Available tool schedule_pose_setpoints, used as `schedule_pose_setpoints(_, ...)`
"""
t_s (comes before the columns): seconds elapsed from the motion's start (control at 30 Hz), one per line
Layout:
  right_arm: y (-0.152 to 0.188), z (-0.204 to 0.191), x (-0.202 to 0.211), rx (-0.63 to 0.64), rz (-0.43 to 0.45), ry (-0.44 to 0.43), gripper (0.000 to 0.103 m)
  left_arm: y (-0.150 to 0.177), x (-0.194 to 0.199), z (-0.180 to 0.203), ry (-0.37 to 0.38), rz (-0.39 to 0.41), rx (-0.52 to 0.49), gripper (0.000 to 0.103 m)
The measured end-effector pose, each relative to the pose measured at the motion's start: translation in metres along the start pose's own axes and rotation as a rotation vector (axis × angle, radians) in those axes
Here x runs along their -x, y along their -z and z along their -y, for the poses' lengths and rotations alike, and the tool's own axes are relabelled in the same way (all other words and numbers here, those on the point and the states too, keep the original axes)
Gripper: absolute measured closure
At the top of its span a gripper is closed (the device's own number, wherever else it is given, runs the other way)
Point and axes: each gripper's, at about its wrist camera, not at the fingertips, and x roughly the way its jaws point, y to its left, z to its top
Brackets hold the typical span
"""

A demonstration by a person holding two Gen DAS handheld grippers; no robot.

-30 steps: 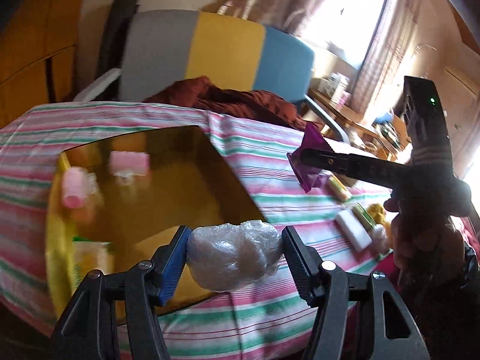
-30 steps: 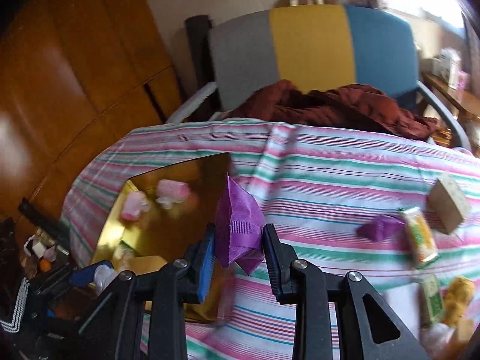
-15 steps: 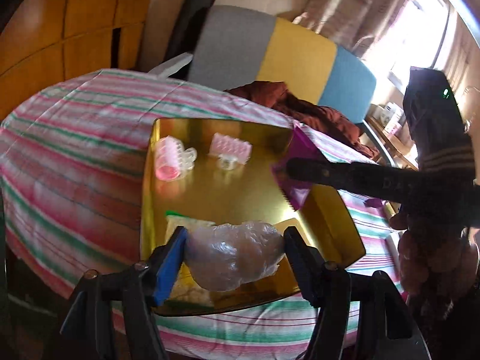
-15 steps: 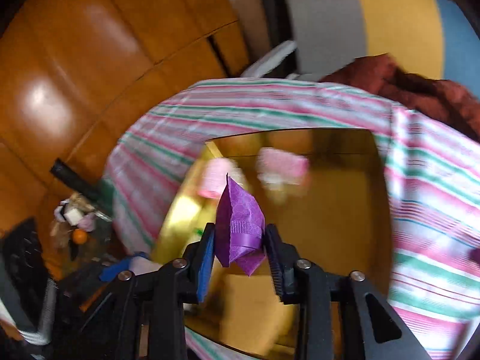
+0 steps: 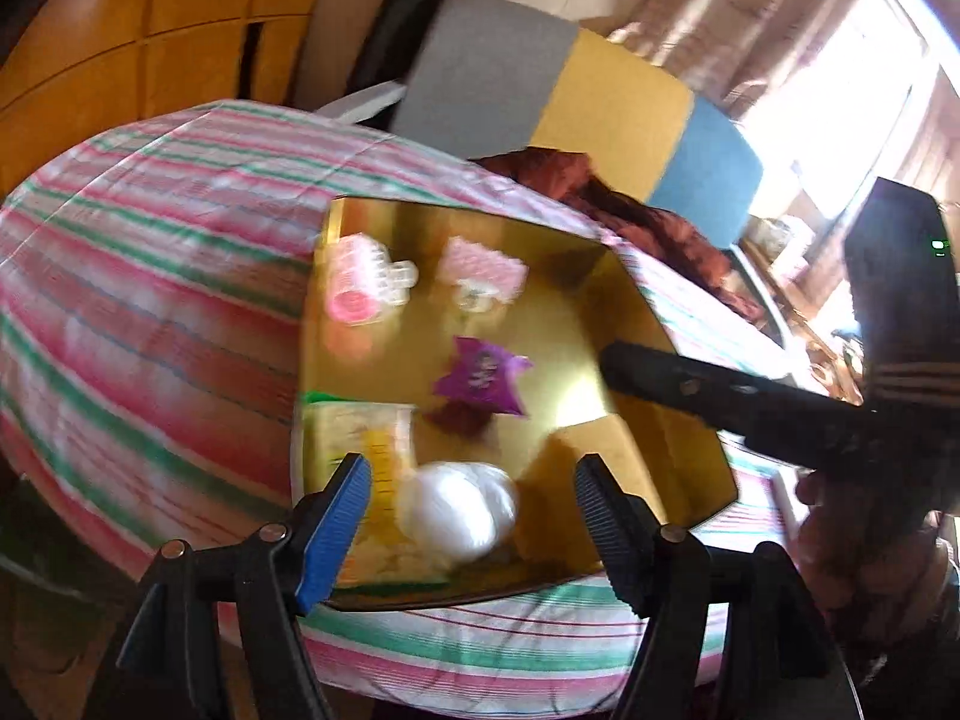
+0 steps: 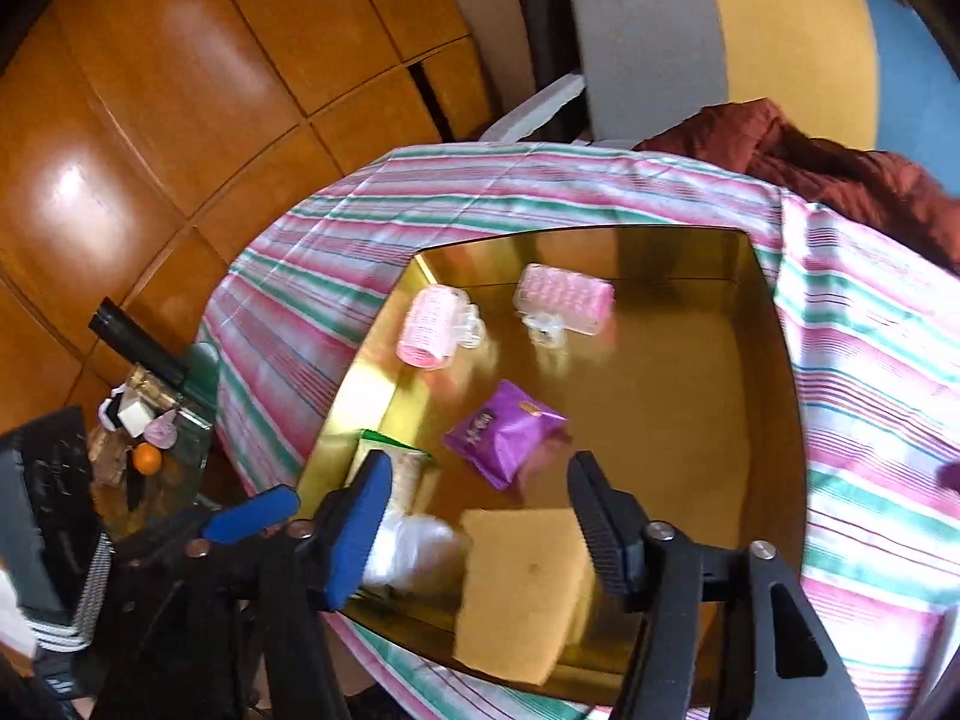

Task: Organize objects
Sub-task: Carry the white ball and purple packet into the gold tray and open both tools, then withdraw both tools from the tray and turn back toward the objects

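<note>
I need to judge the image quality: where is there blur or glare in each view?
Left wrist view: motion blur smears the striped tablecloth and white plastic bundle; the window is overexposed. Right wrist view: sharper, with glare on the wooden panels and blur near the cardboard piece.

Black gripper (image 5: 468,498), one blue pad (image 5: 333,525)

Inside the gold tray (image 6: 774,360) were counted: two pink hair rollers (image 6: 433,327), one purple packet (image 6: 504,433), one white plastic-wrapped bundle (image 6: 414,552), one green-edged packet (image 6: 399,459) and one tan block (image 6: 522,582). Total in the tray: six items.
</note>
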Motion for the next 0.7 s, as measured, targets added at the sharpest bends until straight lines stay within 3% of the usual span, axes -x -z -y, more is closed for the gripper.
schedule_pose_setpoints(0.17,0.008,0.002,0.015,0.017,0.042,0.058,0.03,0.0,-0.001,0.006,-0.021,-0.004,-0.002,0.03)
schedule_pose_setpoints(0.4,0.02,0.007,0.033,0.01,0.087,0.126,0.012,-0.005,0.013,0.013,-0.156,0.055,-0.05,0.03)
schedule_pose_setpoints(0.7,0.032,0.003,0.053,0.071,0.14,0.237,0.0,-0.006,0.025,0.031,-0.275,0.124,-0.116,0.03)
